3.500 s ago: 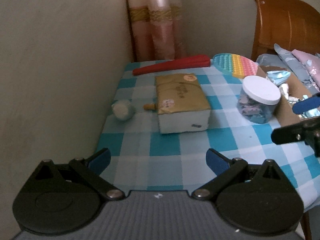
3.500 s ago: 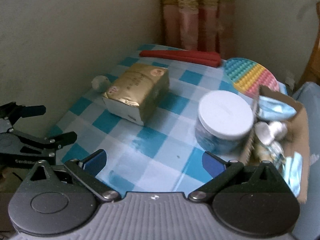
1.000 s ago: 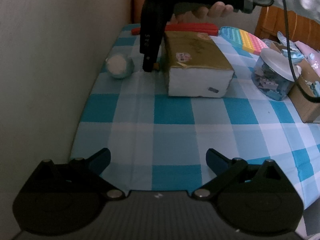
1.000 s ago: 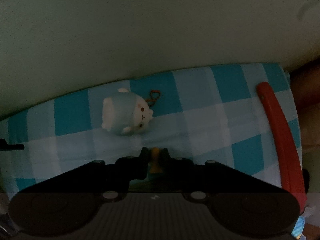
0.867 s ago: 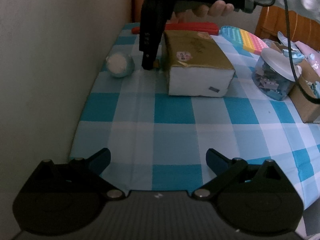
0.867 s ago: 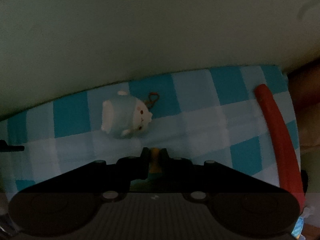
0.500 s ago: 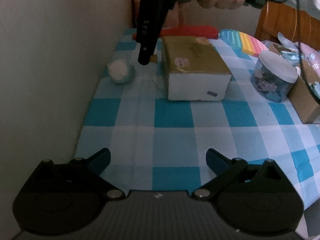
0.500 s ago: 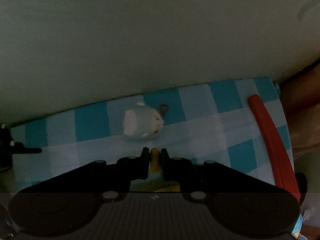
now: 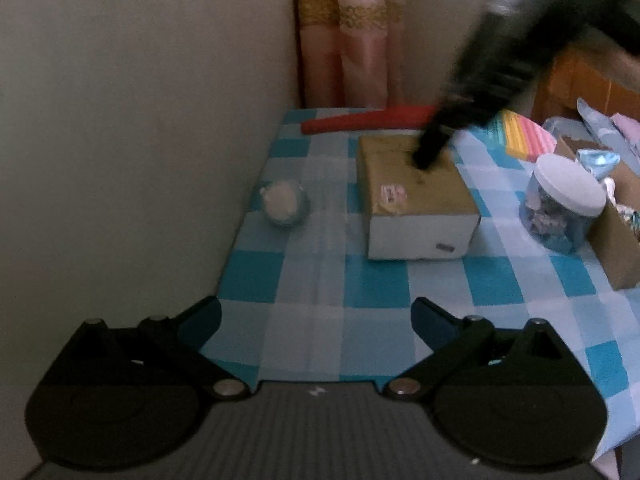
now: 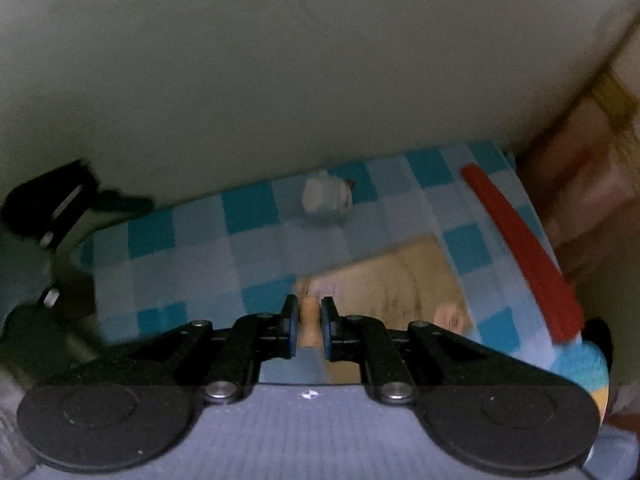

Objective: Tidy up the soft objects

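My right gripper (image 10: 307, 322) is shut on a small tan soft toy (image 10: 309, 320) and holds it in the air above the gold tissue pack (image 10: 384, 280). In the left wrist view the right gripper (image 9: 426, 160) is a dark blur over that pack (image 9: 412, 196). A pale blue-and-white plush sheep (image 9: 283, 203) lies by the wall, left of the pack; it also shows in the right wrist view (image 10: 326, 196). My left gripper (image 9: 316, 316) is open and empty over the near edge of the checked tablecloth (image 9: 320, 280).
A red strip (image 9: 368, 122) lies at the table's far end by the curtain. A rainbow pop-it mat (image 9: 524, 136), a white-lidded jar (image 9: 560, 212) and a cardboard box (image 9: 616, 252) with shiny items stand at the right. The wall runs along the left edge.
My right gripper has lifted the tan toy from beside the pack and swung right, over the pack's top. The sheep stays put. My left gripper has stayed open, pulling back slightly.
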Demonstrator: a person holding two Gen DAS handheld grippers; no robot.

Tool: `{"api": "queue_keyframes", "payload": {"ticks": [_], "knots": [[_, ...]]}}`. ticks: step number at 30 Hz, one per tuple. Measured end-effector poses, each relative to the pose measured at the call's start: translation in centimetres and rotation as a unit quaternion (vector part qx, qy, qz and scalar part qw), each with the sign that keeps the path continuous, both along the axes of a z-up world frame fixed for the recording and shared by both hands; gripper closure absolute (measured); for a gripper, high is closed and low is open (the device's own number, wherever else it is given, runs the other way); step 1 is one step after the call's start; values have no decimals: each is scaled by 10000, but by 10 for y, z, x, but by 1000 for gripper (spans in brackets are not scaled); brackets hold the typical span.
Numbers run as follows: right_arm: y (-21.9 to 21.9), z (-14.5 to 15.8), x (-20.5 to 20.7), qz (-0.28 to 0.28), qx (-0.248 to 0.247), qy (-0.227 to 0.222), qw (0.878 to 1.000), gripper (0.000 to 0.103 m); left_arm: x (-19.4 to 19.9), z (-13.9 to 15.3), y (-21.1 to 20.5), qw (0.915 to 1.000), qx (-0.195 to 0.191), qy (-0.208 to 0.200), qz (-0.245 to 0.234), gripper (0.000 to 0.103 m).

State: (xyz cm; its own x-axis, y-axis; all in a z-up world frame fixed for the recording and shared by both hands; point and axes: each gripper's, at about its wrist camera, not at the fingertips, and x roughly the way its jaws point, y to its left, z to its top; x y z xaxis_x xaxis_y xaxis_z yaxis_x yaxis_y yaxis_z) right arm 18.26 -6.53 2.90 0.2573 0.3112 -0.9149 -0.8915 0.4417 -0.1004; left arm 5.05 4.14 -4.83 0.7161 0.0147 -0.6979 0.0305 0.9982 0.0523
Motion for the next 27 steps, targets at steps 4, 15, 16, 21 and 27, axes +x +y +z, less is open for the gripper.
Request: {"api": "queue_keyframes", "payload": {"ticks": [4,15,16,21,27], "knots": [[-34,4,-24,-235,198,9,9995,89,6,2,0,10000,-73,28,56,5],[-103,-7,-73,-595,501,132,9969,89,19,23,-14,10000,84,-29,34,16],[-107,-8,-75,-603,526,161,9967,89,22,25,-14,10000,52,-26,73,18],[-115,-10,-80,-624,612,131,9961,89,50,38,-3,9980,-306,-74,553,27],[-121,-12,-76,-600,794,163,9949,89,99,41,-3,9927,-463,125,1105,36]]}}
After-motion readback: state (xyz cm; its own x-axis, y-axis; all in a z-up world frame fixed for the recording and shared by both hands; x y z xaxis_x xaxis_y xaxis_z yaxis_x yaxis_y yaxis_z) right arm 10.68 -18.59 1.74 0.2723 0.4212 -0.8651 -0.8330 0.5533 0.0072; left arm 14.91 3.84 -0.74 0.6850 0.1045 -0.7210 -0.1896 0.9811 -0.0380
